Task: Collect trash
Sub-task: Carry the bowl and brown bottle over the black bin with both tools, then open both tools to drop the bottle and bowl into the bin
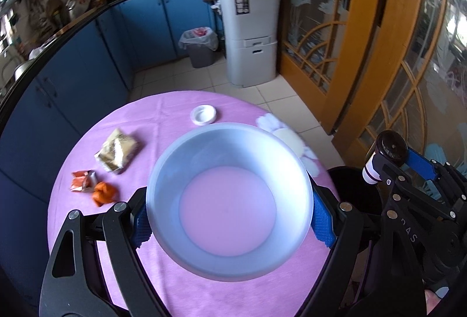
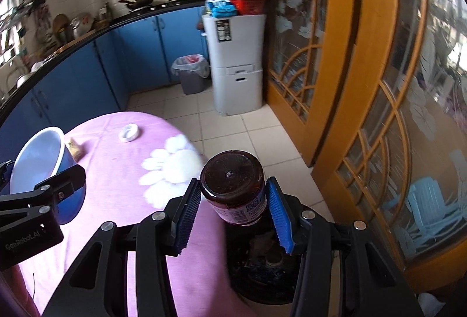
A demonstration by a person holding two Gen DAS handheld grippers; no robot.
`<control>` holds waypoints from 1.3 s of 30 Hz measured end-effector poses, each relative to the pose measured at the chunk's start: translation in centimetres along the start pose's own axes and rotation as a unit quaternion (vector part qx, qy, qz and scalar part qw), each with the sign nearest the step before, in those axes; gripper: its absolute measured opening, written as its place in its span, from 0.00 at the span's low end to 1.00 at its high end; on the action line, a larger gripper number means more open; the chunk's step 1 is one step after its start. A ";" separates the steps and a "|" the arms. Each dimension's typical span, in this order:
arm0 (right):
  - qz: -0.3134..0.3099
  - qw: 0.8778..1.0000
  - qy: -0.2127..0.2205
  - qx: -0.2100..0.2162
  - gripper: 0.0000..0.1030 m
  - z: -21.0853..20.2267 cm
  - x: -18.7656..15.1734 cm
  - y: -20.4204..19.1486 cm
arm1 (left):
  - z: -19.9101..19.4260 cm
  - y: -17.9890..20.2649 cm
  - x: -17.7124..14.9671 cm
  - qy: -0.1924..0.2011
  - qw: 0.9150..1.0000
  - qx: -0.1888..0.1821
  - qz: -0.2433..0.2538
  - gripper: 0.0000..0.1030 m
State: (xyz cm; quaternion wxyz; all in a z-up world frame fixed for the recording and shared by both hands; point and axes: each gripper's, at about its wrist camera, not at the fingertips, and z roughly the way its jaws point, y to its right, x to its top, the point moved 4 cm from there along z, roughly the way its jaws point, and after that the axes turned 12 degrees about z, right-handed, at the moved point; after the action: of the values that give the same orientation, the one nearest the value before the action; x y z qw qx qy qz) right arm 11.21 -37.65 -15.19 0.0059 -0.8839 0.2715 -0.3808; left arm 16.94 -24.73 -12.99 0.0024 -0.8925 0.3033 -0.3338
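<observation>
**Carry both loads level to the bin**

Your left gripper [image 1: 230, 217] has its fingers spread wide and clamped on the sides of the empty bowl [image 1: 230, 200], held above the bench [image 1: 163, 124]. Your right gripper [image 2: 233, 215] grips the dark jar [image 2: 233, 185], bottom towards the camera. Keep the bowl flat and the jar squeezed firmly. The wrappers [image 1: 118, 155] and white lid [image 1: 203, 114] lie on the bench; the lined bin [image 1: 200, 47] stands well away.
</observation>
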 end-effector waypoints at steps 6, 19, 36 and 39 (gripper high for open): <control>0.027 1.000 -0.008 -0.013 0.44 1.1 0.3 3.2 | 1.0 3.3 1.6 -0.002 1.000 -0.009 0.023 0.81; 0.061 0.998 -0.012 -0.022 0.48 3.3 1.1 7.9 | 2.8 7.9 4.1 -0.006 0.998 -0.015 0.057 0.81; 0.086 0.993 0.022 -0.078 0.76 2.8 1.4 12.3 | 3.5 11.9 5.6 -0.003 0.996 -0.036 0.088 0.81; 0.091 0.992 0.026 -0.088 0.76 2.5 1.5 13.4 | 3.5 13.3 5.9 -0.001 0.994 -0.049 0.096 0.81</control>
State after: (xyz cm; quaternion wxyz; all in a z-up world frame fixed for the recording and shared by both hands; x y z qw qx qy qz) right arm 7.42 -50.30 -18.89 -0.0445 -0.8423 0.3839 -0.3758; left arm 15.36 -39.52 -14.95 -0.0086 -0.8586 0.4036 -0.3160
